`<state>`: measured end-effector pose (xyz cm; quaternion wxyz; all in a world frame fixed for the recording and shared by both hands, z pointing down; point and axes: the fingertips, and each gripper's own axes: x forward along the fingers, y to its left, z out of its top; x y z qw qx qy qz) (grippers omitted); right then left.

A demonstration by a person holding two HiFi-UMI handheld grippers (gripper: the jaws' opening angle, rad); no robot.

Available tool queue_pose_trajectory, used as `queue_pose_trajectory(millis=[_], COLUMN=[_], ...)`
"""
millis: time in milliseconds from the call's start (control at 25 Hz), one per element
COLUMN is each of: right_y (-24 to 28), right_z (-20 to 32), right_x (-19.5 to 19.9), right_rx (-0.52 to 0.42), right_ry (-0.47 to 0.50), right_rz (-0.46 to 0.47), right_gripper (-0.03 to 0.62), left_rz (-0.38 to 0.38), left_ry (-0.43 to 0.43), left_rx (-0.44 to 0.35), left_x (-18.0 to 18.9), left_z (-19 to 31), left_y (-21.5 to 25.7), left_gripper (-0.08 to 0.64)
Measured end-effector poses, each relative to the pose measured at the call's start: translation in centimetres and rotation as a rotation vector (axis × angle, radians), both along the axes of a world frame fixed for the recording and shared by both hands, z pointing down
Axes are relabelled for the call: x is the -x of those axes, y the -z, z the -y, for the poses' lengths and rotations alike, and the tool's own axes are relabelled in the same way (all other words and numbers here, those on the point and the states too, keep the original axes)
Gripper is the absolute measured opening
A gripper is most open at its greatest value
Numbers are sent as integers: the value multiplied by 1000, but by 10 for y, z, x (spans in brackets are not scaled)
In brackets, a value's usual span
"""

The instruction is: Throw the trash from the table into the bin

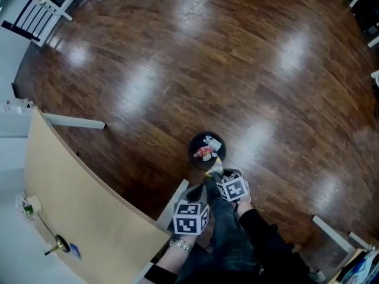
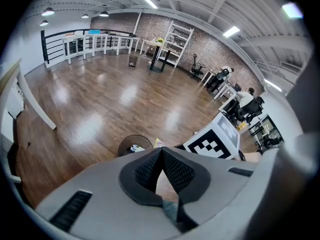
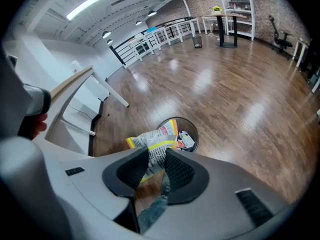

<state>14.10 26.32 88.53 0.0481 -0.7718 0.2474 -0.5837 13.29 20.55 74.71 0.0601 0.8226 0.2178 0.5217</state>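
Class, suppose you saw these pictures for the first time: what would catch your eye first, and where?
The right gripper has its jaws closed on a yellow-striped printed wrapper, close to a round black bin with litter in it. Around them spreads a glossy brown wooden floor, with a pale table at the head view's left.

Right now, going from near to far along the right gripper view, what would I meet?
right hand-held gripper → crumpled yellow-edged printed wrapper → round black bin → brown wooden floor → tall white shelving unit
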Motion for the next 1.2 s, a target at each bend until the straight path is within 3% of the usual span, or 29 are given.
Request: queue_pose_trajectory(millis=[320,400,440,880,1200], right_y=[-55,-59,-60,-45,-2], right_z=[7,10,11,-5,-13], right_x=[-25,-30,-32,-23,-19], right_rx=[3,-1,-2,11,-18], right_ry=[-62,-67,-69,-104,-112], right_rz=[20,20,20,16,-16], right_gripper=[129,261,268,268,268], left_rz=[38,47,53,73,54], left_ry=[48,43,44,43,-2], left_rx=[-8,-9,-9,-5,18], left_x=[-11,-11,-11,-16,-19], left_z=[12,13,14,17,6], left_y=[-25,-27,-28,-30,-12], left_gripper=[2,2,3,3,0])
